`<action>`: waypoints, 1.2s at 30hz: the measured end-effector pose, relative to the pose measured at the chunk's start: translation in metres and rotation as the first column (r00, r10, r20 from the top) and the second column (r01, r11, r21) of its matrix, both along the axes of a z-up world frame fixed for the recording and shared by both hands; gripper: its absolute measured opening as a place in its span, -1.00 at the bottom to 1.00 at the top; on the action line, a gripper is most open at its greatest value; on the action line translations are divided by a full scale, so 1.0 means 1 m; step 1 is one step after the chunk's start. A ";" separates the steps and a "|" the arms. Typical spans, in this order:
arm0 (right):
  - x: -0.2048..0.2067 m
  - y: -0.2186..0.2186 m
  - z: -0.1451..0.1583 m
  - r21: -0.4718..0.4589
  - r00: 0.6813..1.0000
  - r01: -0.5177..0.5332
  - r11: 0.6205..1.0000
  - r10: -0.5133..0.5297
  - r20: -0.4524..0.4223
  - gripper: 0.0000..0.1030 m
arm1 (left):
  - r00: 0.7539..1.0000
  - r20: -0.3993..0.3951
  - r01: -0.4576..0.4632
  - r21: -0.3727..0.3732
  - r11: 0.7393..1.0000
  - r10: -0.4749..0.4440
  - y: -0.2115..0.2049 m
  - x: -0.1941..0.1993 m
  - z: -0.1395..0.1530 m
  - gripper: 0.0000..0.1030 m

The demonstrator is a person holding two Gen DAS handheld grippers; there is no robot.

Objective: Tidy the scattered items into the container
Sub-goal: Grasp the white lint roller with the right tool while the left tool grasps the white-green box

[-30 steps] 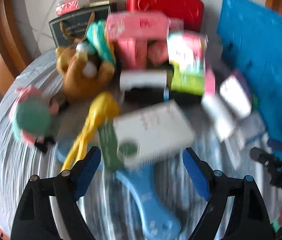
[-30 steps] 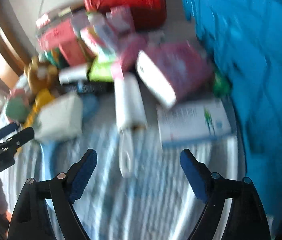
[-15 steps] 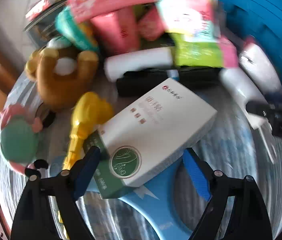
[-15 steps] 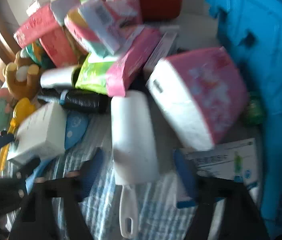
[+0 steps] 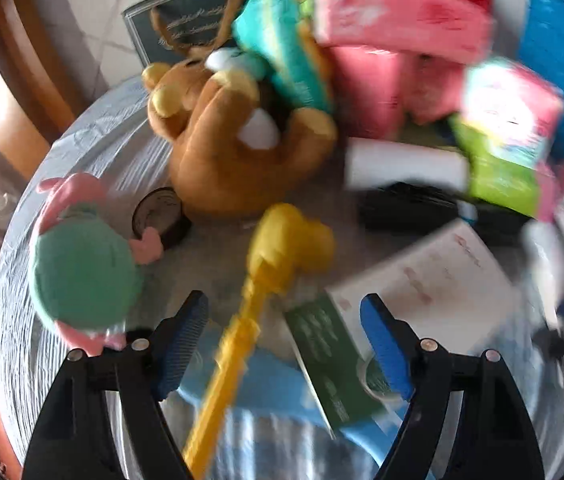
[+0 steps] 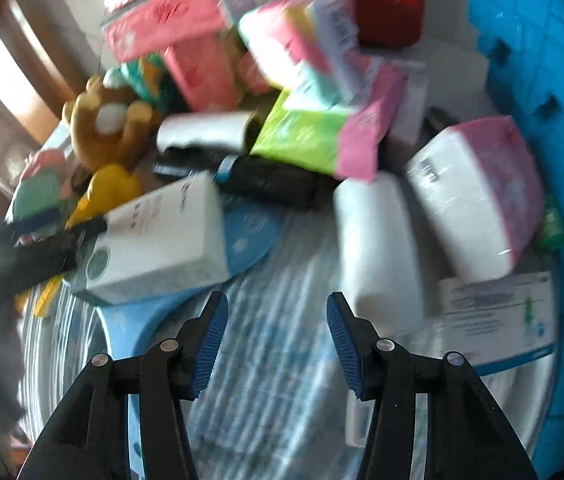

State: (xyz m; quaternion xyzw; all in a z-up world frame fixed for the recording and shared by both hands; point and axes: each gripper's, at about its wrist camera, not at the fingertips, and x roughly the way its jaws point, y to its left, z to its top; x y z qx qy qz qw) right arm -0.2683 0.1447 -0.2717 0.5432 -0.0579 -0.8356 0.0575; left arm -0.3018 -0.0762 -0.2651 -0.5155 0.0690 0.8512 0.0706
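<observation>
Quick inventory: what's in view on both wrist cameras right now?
Container: one, blue, far right.
Red case: one, red, behind the pile.
Plush bear: one, brown, pile's left.
Round plush: one, green and pink, far left.
Toy hammer: one, yellow, handle between the jaws of the left gripper, untouched.
White box: one, green end, right of hammer.
White roller: one, white, ahead of right gripper.
Pink pack: one, pink and white, beside container.
Other packs: several, pink and green, mid-pile, blurred.
Left gripper: one, black, blue pads, open, jaws just closing.
Right gripper: one, same colours, empty, jaws just opened slightly.
</observation>
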 end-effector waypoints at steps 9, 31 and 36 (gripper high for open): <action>-0.033 -0.032 -0.022 -0.002 0.999 -0.025 1.000 0.025 0.027 0.00 | 0.969 0.102 0.216 0.075 0.974 -0.223 0.015 0.041 0.005 0.54; 0.005 0.060 -0.009 0.091 0.989 0.146 0.985 -0.145 -0.014 0.51 | 0.905 0.122 0.405 0.047 0.913 -0.408 0.042 0.014 -0.014 0.77; 0.022 0.061 -0.028 0.029 0.983 0.177 0.984 -0.178 0.034 -0.12 | 0.947 0.030 0.317 0.085 0.945 -0.320 0.038 0.047 0.017 0.59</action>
